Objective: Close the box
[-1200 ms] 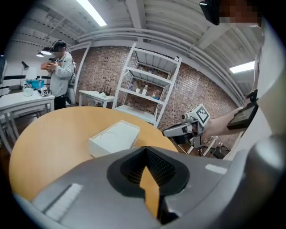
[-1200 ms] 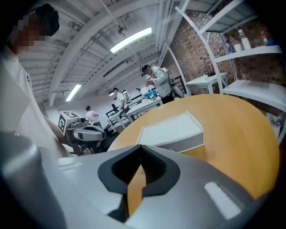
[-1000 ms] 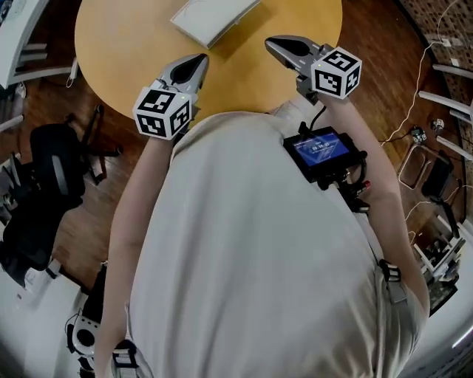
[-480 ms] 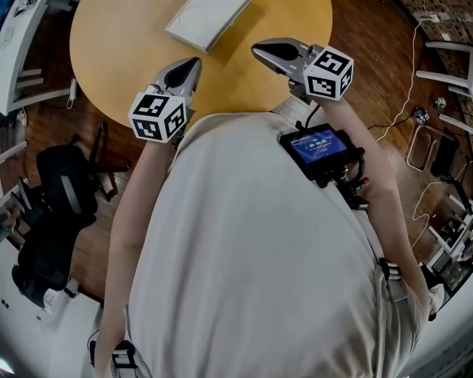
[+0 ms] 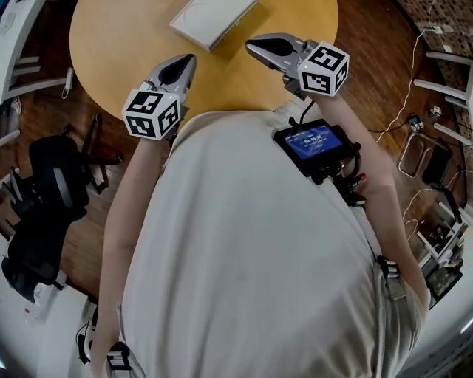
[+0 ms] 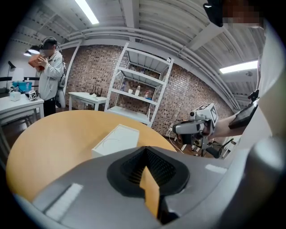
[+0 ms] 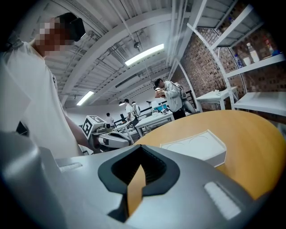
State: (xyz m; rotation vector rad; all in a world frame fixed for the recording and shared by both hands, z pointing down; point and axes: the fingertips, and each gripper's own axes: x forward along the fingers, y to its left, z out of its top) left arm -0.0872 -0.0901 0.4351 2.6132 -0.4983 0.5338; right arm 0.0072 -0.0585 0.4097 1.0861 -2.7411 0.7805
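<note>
The left tool (image 5: 186, 65) and the right tool (image 5: 255, 44) each have their jaws pressed together, pinching nothing, and hover over the near edge of the round yellow wooden bench (image 5: 118, 44). The flat white rectangular box (image 5: 213, 18) lies farther in on the bench, apart from both tools.

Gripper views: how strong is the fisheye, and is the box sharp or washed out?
Left gripper view: strong fisheye, dark corners, ceiling lights blown out, box sharp and evenly lit. Right gripper view: same vignette, box crisp. Head view: dimmer overall, box cut off by the top edge.
</note>
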